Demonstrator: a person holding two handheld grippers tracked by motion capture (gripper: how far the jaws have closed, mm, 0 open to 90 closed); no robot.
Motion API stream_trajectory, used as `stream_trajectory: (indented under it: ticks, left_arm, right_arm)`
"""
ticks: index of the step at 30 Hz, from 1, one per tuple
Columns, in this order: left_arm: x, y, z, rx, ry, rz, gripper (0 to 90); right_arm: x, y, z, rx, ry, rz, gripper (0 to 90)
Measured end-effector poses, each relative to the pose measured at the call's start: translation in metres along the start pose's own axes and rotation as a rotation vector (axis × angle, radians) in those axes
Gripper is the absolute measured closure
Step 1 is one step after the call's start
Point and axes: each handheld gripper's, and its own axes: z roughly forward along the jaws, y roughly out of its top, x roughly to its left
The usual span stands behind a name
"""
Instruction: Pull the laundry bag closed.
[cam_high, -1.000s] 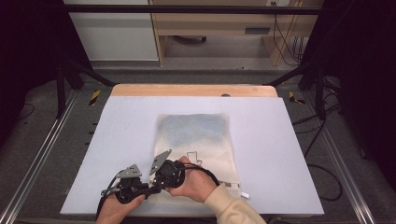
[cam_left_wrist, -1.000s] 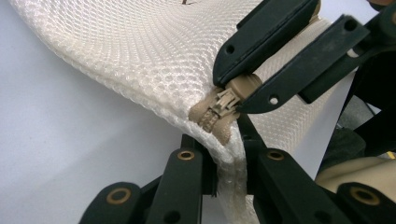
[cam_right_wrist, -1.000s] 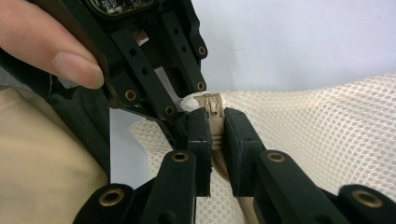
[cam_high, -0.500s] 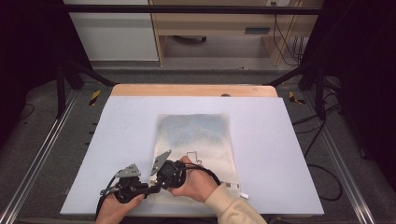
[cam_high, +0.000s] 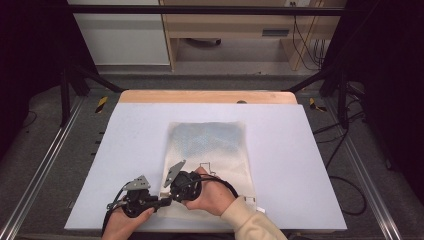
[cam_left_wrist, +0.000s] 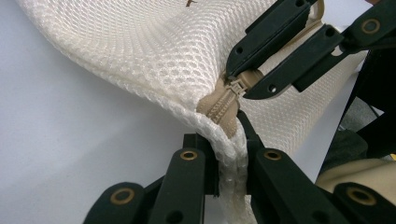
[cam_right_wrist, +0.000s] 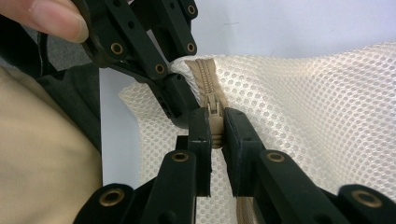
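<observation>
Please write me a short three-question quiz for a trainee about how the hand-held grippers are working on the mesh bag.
1. True or false: the left hand-held gripper is clamped on the corner of the mesh bag.
2. What does the right hand-held gripper pinch: A) the zipper slider, B) a cable, C) the table edge?
3. Which colour is the zipper tape?

Key
1. True; mesh is squeezed between its jaws just below the zipper end.
2. A; the zipper slider sits between its pads.
3. Tan.
</observation>
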Motion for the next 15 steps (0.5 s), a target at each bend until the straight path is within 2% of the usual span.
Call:
stream_trajectory:
  ticks: [15]
  left_arm:
    - [-0.0001,0.0,0.0005,0.007,0.003,0.005,84.5]
  right_arm:
    - [0.0,-0.0011,0.0004,0.006,0.001,0.001,81.9]
